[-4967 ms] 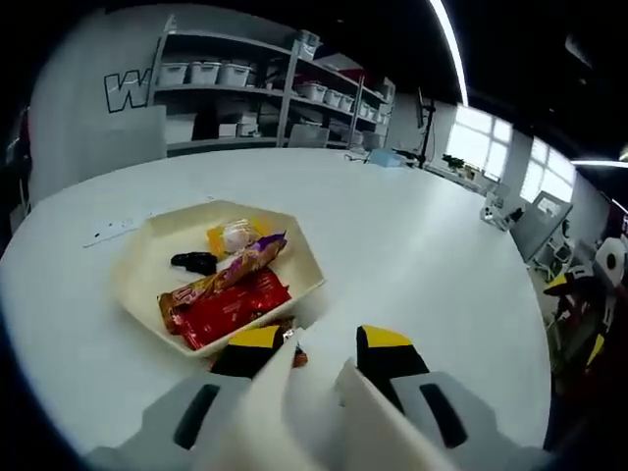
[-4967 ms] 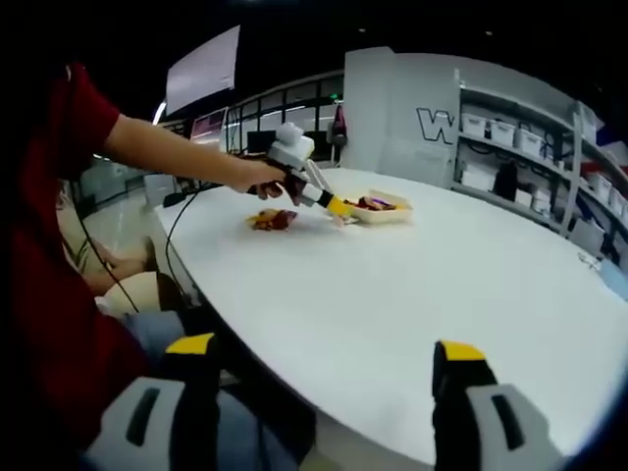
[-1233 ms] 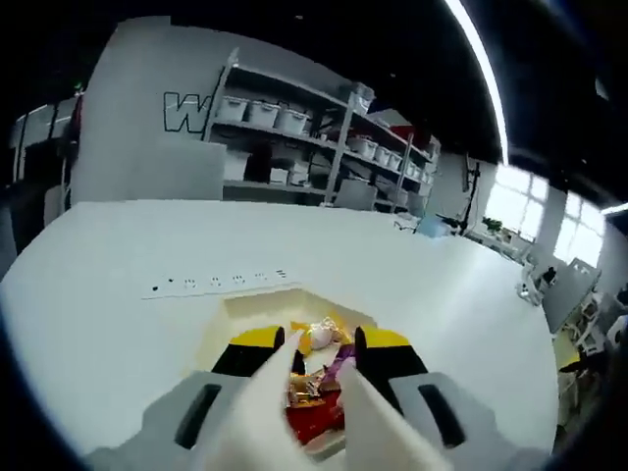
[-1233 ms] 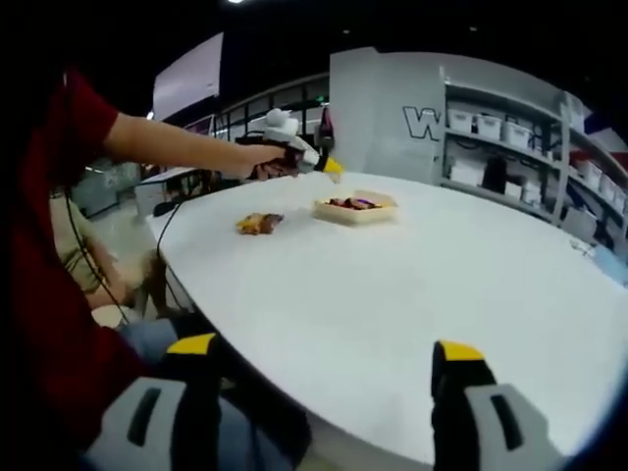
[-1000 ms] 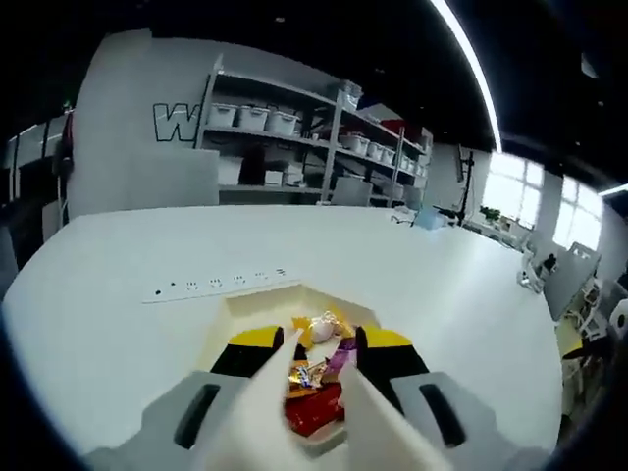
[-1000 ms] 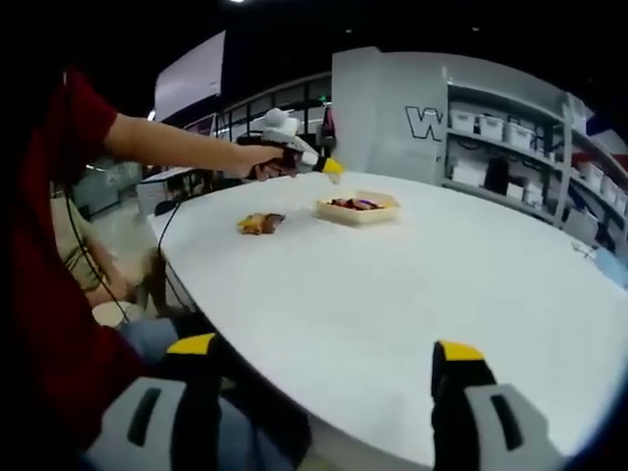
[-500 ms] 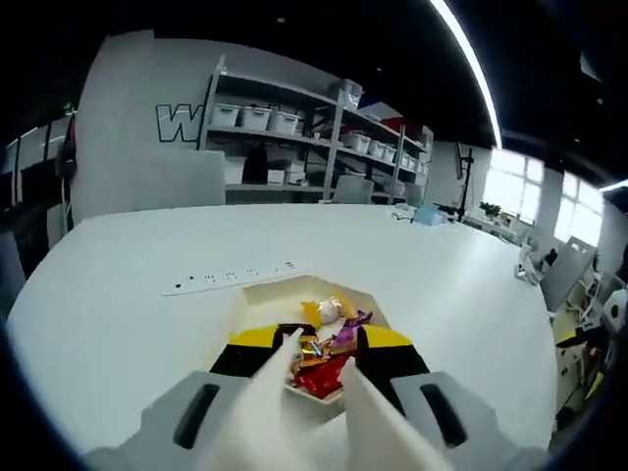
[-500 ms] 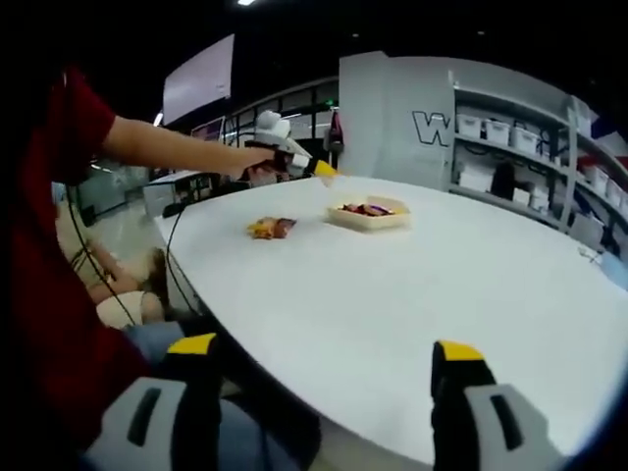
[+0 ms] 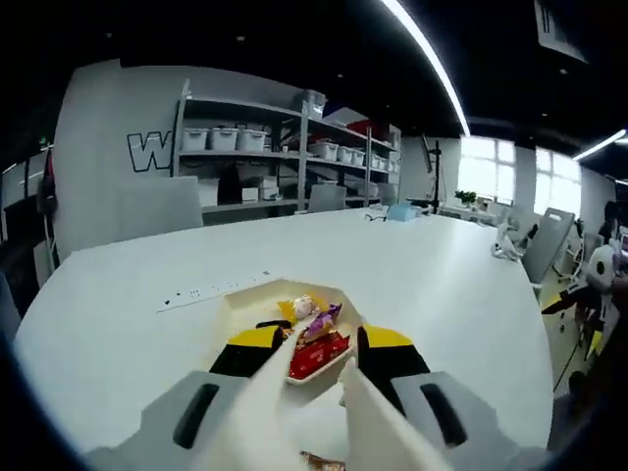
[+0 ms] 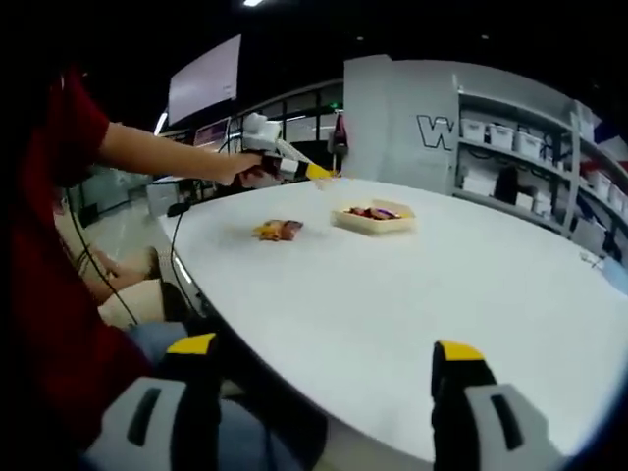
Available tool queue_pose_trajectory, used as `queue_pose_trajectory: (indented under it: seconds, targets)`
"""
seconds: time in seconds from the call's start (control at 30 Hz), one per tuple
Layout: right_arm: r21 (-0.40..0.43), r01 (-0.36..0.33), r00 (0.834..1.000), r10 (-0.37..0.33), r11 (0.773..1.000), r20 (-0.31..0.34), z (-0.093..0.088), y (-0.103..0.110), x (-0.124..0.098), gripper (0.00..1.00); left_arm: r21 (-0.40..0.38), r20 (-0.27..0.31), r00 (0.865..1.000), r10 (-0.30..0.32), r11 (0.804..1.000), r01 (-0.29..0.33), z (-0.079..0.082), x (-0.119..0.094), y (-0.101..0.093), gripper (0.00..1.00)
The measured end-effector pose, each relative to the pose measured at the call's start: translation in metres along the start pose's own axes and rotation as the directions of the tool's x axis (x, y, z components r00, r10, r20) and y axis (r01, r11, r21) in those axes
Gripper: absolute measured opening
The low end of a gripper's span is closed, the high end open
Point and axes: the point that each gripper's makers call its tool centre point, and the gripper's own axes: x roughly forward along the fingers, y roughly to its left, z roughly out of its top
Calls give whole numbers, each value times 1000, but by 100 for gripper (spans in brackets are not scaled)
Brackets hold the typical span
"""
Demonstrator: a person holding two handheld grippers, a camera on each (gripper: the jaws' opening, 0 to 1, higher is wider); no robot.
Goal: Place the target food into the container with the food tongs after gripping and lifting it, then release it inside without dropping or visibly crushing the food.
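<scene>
Snack packet point(image 10: 278, 230): lies on the worktop point(image 10: 422, 294), near the container point(image 10: 374, 218).
Your left gripper point(image 9: 312, 365): tongs' blades apart, empty, above the container point(image 9: 257, 302).
Your right gripper point(image 10: 324, 355): jaws wide, empty, well short of it.

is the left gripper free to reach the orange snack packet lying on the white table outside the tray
Probably yes: the left gripper hangs above the orange snack packet on the white table, nothing between, tongs empty.
</scene>
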Motion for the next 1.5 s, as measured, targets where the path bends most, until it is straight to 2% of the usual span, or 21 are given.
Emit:
queue_pose_trajectory:
  seconds: [0.07, 0.23, 0.47, 0.53, 0.57, 0.67, 0.73, 0.83, 0.97, 1.1, 1.17, 1.3, 1.4, 1.5]
  targets:
    - [-1, -2, 1000, 2, 1000, -1, 0, 1, 1, 88, 4, 6, 1000, -7, 1000, 7, -2, -5, -3, 28]
    - [-15, -20, 1000, 20, 1000, -3, 3, 9, 6, 88, 3, 16, 997, -81, 997, 81, -11, -23, -20, 28]
    - [-24, -49, 999, 49, 999, -1, 6, 20, 18, 87, 26, -32, 993, -117, 993, 118, -31, -39, -32, 26]
    - [-32, -65, 998, 65, 997, -11, 4, 26, 24, 87, 1, -45, 988, -145, 989, 145, -38, -44, -39, 25]
    - [-35, -73, 997, 72, 997, -13, 4, 28, 27, 87, -46, -47, 987, -154, 987, 152, -41, -48, -43, 25]
    - [-36, -85, 996, 85, 996, -13, 6, 33, 32, 87, -84, -26, 982, -188, 979, 185, -44, -56, -52, 23]
    - [-41, -93, 996, 92, 995, -16, 7, 35, 35, 87, -115, -9, 972, -235, 966, 232, -45, -61, -63, 22]
    - [-57, -109, 994, 108, 992, -21, 9, 37, 43, 86, -108, -27, 970, -241, 966, 237, -56, -64, -68, 22]
    - [-99, -126, 992, 127, 987, -6, 18, 42, 52, 76, -136, -4, 964, -266, 955, 263, -61, -69, -76, 22]
    - [-95, -155, 987, 158, 983, 30, 31, 49, 63, 73, -152, 26, 961, -274, 950, 275, -63, -74, -82, 23]
    - [-118, -161, 984, 168, 980, 52, 38, 53, 68, 66, -171, 38, 958, -284, 943, 286, -62, -76, -85, 23]
    - [-178, -193, 977, 207, 965, 58, 48, 64, 80, 47, -200, 96, 939, -331, 917, 344, -54, -83, -95, 23]
    - [-188, -208, 970, 226, 960, 84, 57, 70, 89, 43, -195, 127, 925, -357, 906, 376, -49, -88, -102, 24]
    - [-184, -240, 957, 264, 953, 118, 70, 81, 98, 41, -190, 140, 913, -383, 895, 404, -46, -92, -110, 24]
